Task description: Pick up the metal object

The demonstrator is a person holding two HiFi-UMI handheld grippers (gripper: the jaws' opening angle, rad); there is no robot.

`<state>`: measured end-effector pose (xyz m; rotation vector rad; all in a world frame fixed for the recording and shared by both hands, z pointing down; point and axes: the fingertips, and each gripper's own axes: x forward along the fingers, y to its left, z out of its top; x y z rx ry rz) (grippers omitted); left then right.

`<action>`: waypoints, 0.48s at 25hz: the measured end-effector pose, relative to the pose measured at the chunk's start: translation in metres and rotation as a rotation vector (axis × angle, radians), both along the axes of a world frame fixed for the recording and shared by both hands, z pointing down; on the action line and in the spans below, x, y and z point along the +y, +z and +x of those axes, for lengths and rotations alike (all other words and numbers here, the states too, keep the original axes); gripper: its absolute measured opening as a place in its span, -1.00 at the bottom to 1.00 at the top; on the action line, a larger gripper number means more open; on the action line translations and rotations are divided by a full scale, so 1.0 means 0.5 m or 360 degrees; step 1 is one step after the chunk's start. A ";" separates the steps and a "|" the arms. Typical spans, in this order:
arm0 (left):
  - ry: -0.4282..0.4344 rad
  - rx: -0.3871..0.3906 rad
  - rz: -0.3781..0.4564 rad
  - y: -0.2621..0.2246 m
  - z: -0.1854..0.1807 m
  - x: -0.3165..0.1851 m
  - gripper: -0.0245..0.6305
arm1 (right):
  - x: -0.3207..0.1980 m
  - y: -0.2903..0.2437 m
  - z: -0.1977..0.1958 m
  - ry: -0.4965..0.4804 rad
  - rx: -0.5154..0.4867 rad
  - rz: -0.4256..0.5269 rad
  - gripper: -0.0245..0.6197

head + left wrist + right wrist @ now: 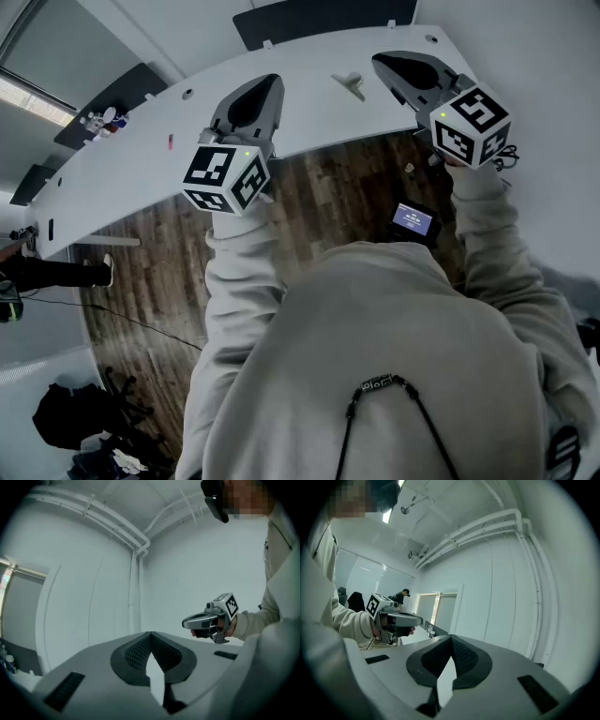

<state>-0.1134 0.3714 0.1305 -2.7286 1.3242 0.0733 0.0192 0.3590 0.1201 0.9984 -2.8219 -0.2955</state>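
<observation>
A small pale metal object (352,84) lies on the curved white table (309,122), between my two grippers in the head view. My left gripper (275,81) is held above the table's near edge, left of the object. My right gripper (377,60) hovers just right of it. Neither touches it. In the left gripper view the jaws of my left gripper (151,633) meet at the tip with nothing between them, pointing up at a wall, and my right gripper (206,620) shows beyond. My right gripper (451,636) is likewise shut and empty, with my left gripper (396,619) in sight.
Small bottles (103,120) and a red item (171,142) sit on the table's left part. Below the table edge is a wooden floor with a lit screen (412,220) and a dark bag (66,412). A person (401,597) stands far off.
</observation>
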 end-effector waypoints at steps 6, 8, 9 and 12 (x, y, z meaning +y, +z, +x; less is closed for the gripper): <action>0.0038 -0.0015 0.0012 -0.020 0.039 -0.026 -0.91 | -0.025 -0.001 0.029 0.0032 0.0023 -0.0003 -0.86; 0.0053 -0.0170 0.0078 -0.020 0.060 -0.028 -0.90 | -0.044 -0.001 0.045 0.0142 0.0117 0.0075 -0.86; 0.0063 -0.0224 0.0100 -0.019 0.072 -0.031 -0.80 | -0.052 0.000 0.053 0.0182 0.0141 0.0105 -0.86; 0.0086 -0.0158 0.0085 -0.025 0.093 -0.050 -0.85 | -0.071 -0.002 0.074 0.0193 0.0042 0.0083 -0.86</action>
